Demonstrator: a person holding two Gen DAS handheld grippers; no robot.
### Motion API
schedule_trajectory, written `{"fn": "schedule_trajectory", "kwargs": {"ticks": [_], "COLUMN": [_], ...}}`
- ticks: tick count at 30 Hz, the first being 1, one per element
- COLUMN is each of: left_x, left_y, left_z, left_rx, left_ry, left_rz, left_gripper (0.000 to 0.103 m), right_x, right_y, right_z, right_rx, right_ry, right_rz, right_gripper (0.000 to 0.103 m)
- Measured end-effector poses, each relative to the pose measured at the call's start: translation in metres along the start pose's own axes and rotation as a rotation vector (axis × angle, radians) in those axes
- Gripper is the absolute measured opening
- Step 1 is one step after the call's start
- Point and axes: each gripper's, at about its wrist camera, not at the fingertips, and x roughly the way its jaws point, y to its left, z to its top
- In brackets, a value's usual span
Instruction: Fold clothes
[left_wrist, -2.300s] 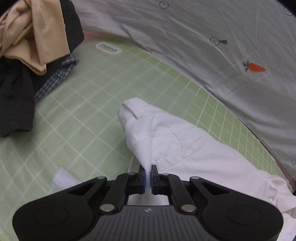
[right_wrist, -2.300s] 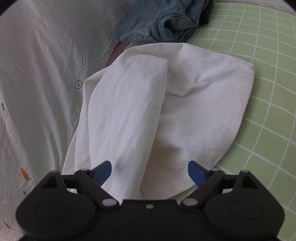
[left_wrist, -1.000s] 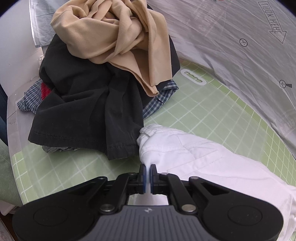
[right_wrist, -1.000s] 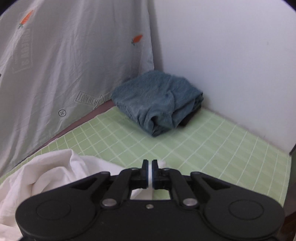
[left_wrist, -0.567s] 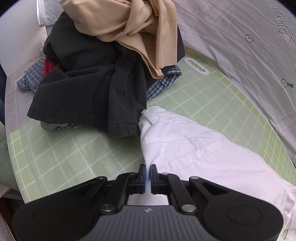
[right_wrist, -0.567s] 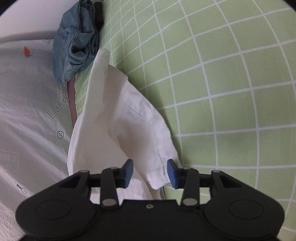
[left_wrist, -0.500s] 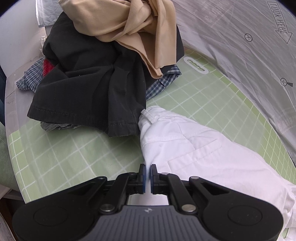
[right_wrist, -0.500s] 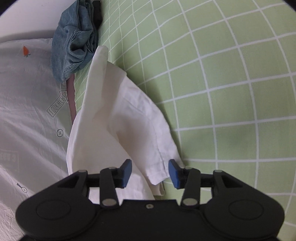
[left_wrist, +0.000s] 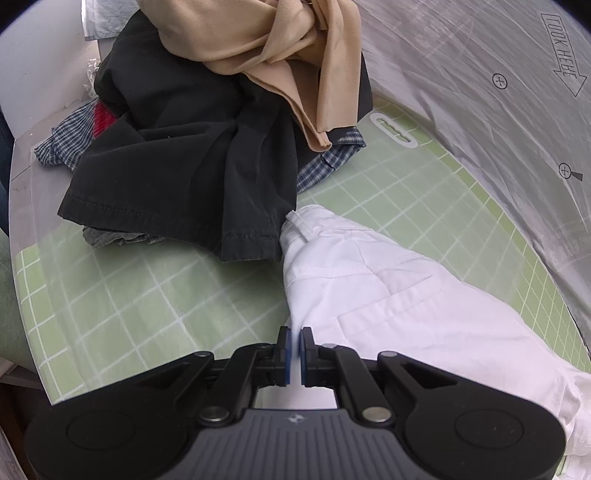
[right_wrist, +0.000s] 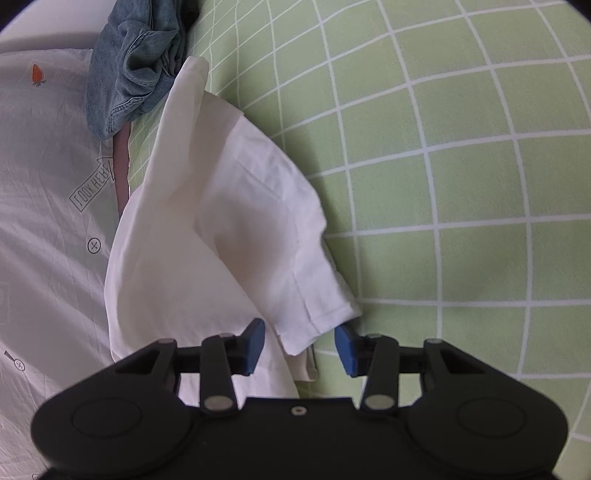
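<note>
A pair of white trousers (left_wrist: 388, 295) lies across the green grid mat (left_wrist: 147, 295). My left gripper (left_wrist: 294, 349) is shut on the edge of its waistband end, just in front of the belt loop. In the right wrist view the trousers' other end (right_wrist: 221, 229) lies folded over, with its hemmed corner pointing at me. My right gripper (right_wrist: 299, 339) straddles that corner. Its jaws are closing, the hem sits between them, and the blue pads (right_wrist: 255, 339) are still apart from the cloth.
A pile of clothes sits beyond the waistband: a black garment (left_wrist: 184, 166), a tan one (left_wrist: 288, 48) and a plaid one (left_wrist: 325, 166). Folded denim (right_wrist: 133, 62) lies at the mat's far corner. A grey printed sheet (left_wrist: 480, 92) borders the mat (right_wrist: 461, 184).
My right gripper rolled over, dropped from facing the wall to the trouser hem, and opened around it. The left gripper stayed shut on the waistband and barely moved.
</note>
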Motion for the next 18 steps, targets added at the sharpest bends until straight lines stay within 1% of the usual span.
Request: {"fn": "schedule_trajectory", "kwargs": {"ticks": [1, 3, 5, 6, 9, 10, 11, 12, 14, 16, 17, 18], "left_x": [-0.001, -0.003, -0.007, -0.009, -0.017, -0.019, -0.023, -0.029, -0.039, -0.039, -0.039, -0.036], "left_y": [0.0, 0.001, 0.001, 0.001, 0.003, 0.004, 0.005, 0.005, 0.005, 0.018, 0.025, 0.026], "left_z": [0.0, -0.001, 0.0, 0.001, 0.006, 0.009, 0.012, 0.015, 0.021, 0.031, 0.036, 0.036], "left_rx": [0.001, 0.002, -0.002, -0.005, -0.024, -0.027, -0.021, 0.017, 0.091, 0.063, 0.049, 0.044], "left_ry": [-0.005, -0.019, -0.045, -0.055, -0.087, -0.098, -0.125, -0.175, -0.267, -0.207, -0.176, -0.146], "left_rz": [0.002, 0.004, 0.016, 0.023, 0.038, 0.048, 0.08, 0.124, 0.205, 0.108, 0.061, 0.033], "left_gripper": [0.006, 0.005, 0.004, 0.004, 0.003, 0.002, 0.001, 0.001, 0.0, 0.0, 0.0, 0.001], "right_x": [-0.001, -0.003, -0.012, -0.023, -0.045, -0.051, -0.058, -0.065, -0.082, -0.086, -0.088, -0.085], "right_y": [0.002, 0.007, 0.026, 0.033, 0.059, 0.065, 0.071, 0.076, 0.08, 0.09, 0.092, 0.095], "right_z": [0.001, 0.003, 0.002, 0.002, 0.002, 0.008, 0.014, 0.022, 0.033, 0.057, 0.059, 0.06], "right_rx": [-0.019, -0.058, -0.251, -0.375, -0.57, -0.603, -0.636, -0.67, -0.697, -0.727, -0.766, -0.826], "right_ry": [-0.011, -0.035, -0.102, -0.163, -0.313, -0.357, -0.401, -0.452, -0.523, -0.584, -0.605, -0.623], "right_rz": [-0.017, -0.052, -0.103, -0.133, -0.175, -0.189, -0.204, -0.223, -0.241, -0.251, -0.267, -0.293], "right_gripper": [0.022, 0.015, 0.012, 0.01, 0.009, 0.009, 0.009, 0.009, 0.009, 0.009, 0.009, 0.009]}}
